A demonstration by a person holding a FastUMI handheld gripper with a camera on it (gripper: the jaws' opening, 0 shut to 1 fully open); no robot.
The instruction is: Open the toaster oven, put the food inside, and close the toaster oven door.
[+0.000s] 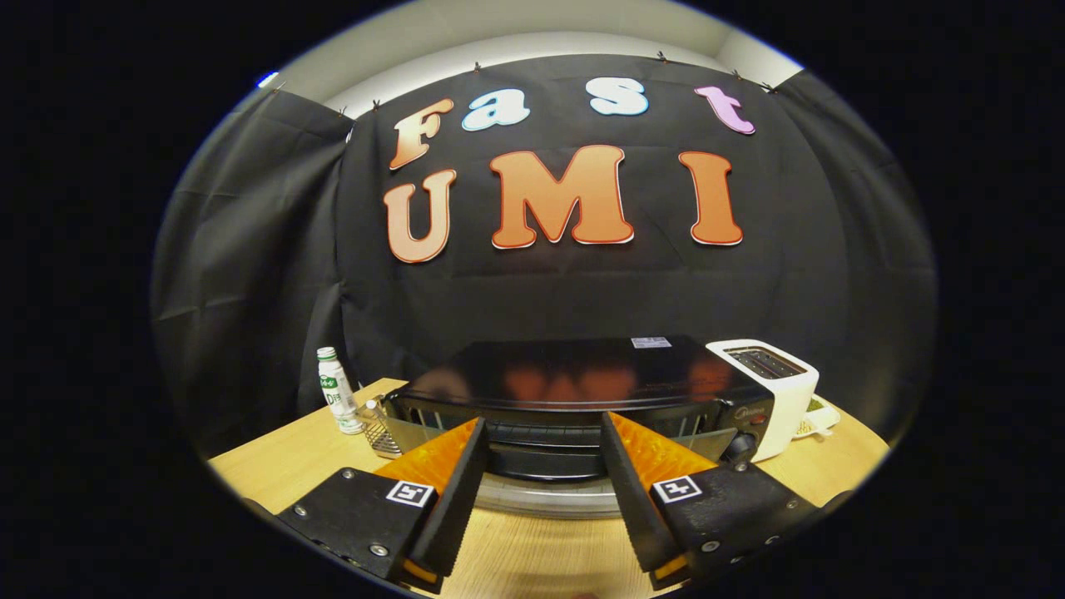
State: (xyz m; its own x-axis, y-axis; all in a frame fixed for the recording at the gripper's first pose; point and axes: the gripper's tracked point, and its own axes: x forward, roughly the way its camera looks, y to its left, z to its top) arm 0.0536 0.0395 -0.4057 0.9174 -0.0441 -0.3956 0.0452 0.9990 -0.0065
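A black toaster oven (574, 370) stands on the wooden table (274, 466), just ahead of my fingers. Its front looks open: wire rack bars (691, 426) show inside. The door (541, 466) lies lowered toward me, with a pale rim (541, 499) at its near edge. My gripper (543, 423) is open, with a wide gap between its fingers. The fingertips reach over the lowered door toward the oven mouth, and nothing is held between them. Control knobs (740, 445) sit on the oven's right end.
A white slot toaster (778, 387) stands against the oven's right side, with a small pale dish (819, 418) behind it. Left of the oven are a white bottle with a green cap (337, 391) and a wire mesh piece (380, 434). Black cloth walls close the booth behind.
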